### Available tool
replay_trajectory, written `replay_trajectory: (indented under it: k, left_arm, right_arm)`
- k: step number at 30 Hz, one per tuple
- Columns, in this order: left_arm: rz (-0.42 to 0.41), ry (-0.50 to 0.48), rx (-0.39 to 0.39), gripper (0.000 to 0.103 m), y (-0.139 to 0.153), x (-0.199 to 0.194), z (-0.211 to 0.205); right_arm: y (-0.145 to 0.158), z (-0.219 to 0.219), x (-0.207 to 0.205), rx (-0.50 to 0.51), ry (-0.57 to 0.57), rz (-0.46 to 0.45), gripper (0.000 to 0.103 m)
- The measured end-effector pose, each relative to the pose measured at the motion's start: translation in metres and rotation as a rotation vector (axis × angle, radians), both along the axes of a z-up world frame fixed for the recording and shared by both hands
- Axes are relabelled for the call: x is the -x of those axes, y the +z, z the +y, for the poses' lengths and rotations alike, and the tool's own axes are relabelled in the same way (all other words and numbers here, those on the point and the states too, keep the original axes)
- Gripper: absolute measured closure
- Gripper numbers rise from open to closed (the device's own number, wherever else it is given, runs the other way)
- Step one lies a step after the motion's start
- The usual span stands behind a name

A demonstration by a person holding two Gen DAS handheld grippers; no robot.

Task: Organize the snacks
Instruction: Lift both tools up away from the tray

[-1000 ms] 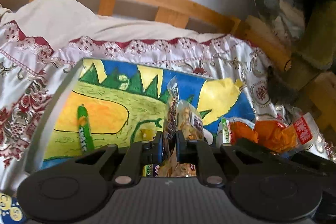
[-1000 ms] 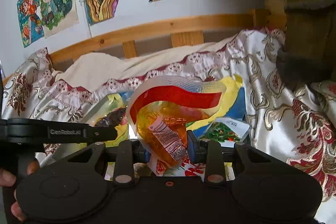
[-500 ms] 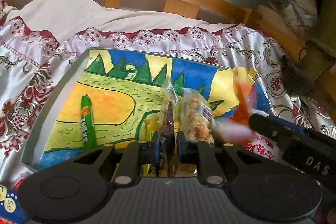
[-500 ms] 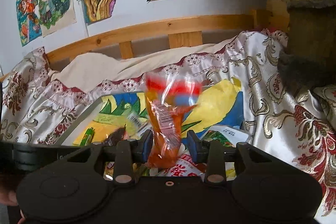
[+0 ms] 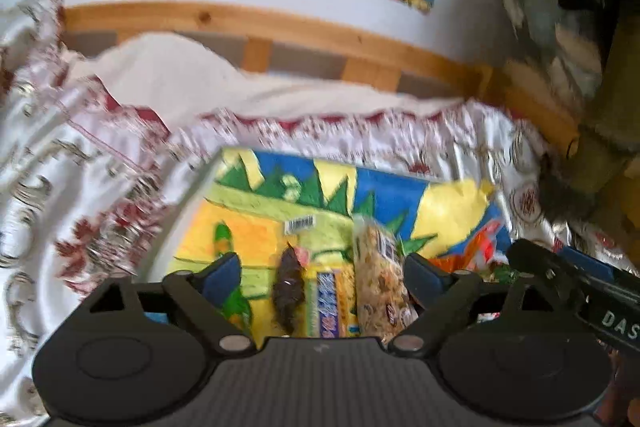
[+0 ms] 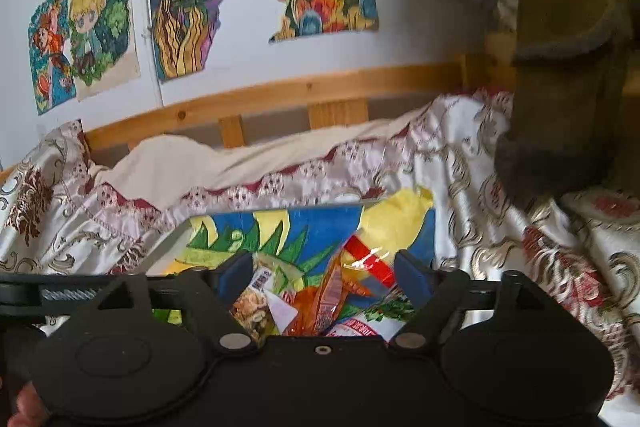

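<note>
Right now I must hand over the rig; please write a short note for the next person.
Left gripper: open, jaws have just been opening, nothing held. The nut snack packet and dark snack lie between its fingers on the painted tray.
Right gripper: open, jaws just opened too; the orange packet lies below it, pads clear.
Done: these snacks are on the tray, beside the green stick.
Left: check the bedcover for more snacks; none is clearly visible.

The left wrist view is motion-blurred, and the snack bar [image 5: 334, 303] wrapper's lettering seems unreadable.
</note>
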State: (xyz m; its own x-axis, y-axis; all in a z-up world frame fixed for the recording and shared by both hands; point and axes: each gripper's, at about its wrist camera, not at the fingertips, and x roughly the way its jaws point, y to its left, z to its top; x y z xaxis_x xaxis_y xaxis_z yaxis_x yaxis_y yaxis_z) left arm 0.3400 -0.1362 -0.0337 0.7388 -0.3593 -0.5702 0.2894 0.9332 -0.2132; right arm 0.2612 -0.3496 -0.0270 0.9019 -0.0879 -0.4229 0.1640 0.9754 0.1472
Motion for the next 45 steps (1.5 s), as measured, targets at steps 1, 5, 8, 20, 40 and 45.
replay_trajectory:
  k: [1, 5, 8, 20, 40, 45]
  left_arm:
    - [-0.020, 0.017, -0.005, 0.002, 0.004, 0.005, 0.003]
    - [-0.102, 0.083, -0.006, 0.001, 0.019, 0.028, 0.020]
    - [-0.127, 0.117, -0.010, 0.001, 0.027, 0.044, 0.035]
    - [-0.227, 0.178, -0.026, 0.001, 0.046, 0.132, 0.091]
    - [-0.131, 0.210, -0.101, 0.000, 0.047, 0.248, 0.143]
    - [-0.134, 0.214, -0.136, 0.000, 0.047, 0.262, 0.145]
  right_arm:
    - [0.003, 0.002, 0.005, 0.003, -0.003, -0.011, 0.012]
    - [0.015, 0.007, 0.027, 0.007, -0.013, -0.062, 0.001]
    - [0.025, 0.013, 0.043, 0.023, -0.014, -0.091, 0.001]
    - [0.044, 0.054, 0.118, 0.046, 0.014, -0.126, 0.001]
    - [0.051, 0.101, 0.233, 0.028, -0.010, -0.087, 0.001]
    - [0.046, 0.111, 0.246, 0.020, -0.003, -0.062, 0.001]
